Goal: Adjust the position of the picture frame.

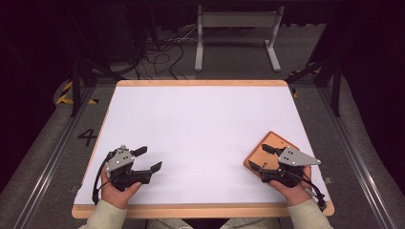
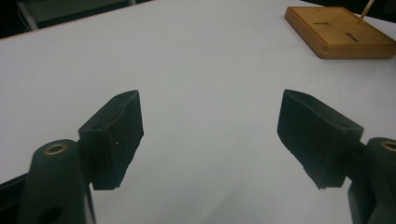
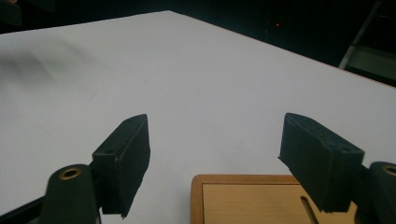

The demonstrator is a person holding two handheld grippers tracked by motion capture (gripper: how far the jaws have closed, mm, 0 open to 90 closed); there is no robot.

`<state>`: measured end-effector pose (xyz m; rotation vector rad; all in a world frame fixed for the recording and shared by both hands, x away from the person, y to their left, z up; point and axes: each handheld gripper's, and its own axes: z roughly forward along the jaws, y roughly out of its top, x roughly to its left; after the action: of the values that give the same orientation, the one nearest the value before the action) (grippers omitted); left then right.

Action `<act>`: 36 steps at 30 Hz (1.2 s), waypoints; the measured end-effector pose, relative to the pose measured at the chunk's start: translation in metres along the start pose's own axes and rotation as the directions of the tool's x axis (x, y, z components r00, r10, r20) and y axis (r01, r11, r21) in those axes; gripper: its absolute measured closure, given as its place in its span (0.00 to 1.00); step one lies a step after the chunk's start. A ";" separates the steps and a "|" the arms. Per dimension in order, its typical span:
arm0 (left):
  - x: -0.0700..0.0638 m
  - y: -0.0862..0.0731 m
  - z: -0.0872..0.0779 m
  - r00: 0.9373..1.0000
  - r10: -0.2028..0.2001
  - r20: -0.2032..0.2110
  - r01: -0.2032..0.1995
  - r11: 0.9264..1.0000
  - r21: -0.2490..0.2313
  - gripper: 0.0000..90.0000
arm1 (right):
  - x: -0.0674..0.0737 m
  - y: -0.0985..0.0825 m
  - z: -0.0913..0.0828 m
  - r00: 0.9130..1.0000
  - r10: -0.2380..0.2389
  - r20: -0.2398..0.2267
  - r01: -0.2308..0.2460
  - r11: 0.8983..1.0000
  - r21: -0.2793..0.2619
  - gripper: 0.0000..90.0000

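Flat square wooden board [image 1: 270, 155] with slots lies near the front right corner of the white tabletop [image 1: 200, 129]. Right gripper [image 1: 260, 159] hovers over it, released. Left gripper [image 1: 147, 159], front left, released, grasps nothing.

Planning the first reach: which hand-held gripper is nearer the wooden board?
Right. The right hand-held gripper hovers over the wooden board; the left hand-held gripper is across the table, well apart from it.

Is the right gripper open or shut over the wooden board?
Open. The right gripper shows its two black jaws standing wide apart with nothing between them, just above the near edge of the wooden board.
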<state>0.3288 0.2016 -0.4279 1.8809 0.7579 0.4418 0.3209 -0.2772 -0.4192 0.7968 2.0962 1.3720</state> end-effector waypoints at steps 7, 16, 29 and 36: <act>0.000 0.000 0.000 1.000 -0.001 0.001 0.001 1.000 -0.001 0.26 | 0.000 0.000 0.000 1.000 -0.001 0.000 0.001 1.000 0.002 0.28; 0.001 -0.001 0.000 1.000 -0.001 -0.003 0.001 1.000 0.003 0.26 | -0.004 0.008 -0.005 0.999 -0.035 0.004 0.035 0.999 0.007 0.47; 0.001 -0.001 0.001 1.000 -0.007 -0.003 0.007 1.000 0.008 0.26 | -0.028 0.027 -0.017 0.999 0.024 0.024 -0.026 0.995 0.097 0.98; 0.001 -0.002 0.000 1.000 -0.010 -0.005 0.010 1.000 0.009 0.26 | -0.040 0.031 -0.025 0.997 0.023 0.080 -0.034 0.989 0.143 1.00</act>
<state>0.3293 0.2028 -0.4294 1.8843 0.7733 0.4375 0.3377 -0.3111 -0.3772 0.9268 2.1489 1.1938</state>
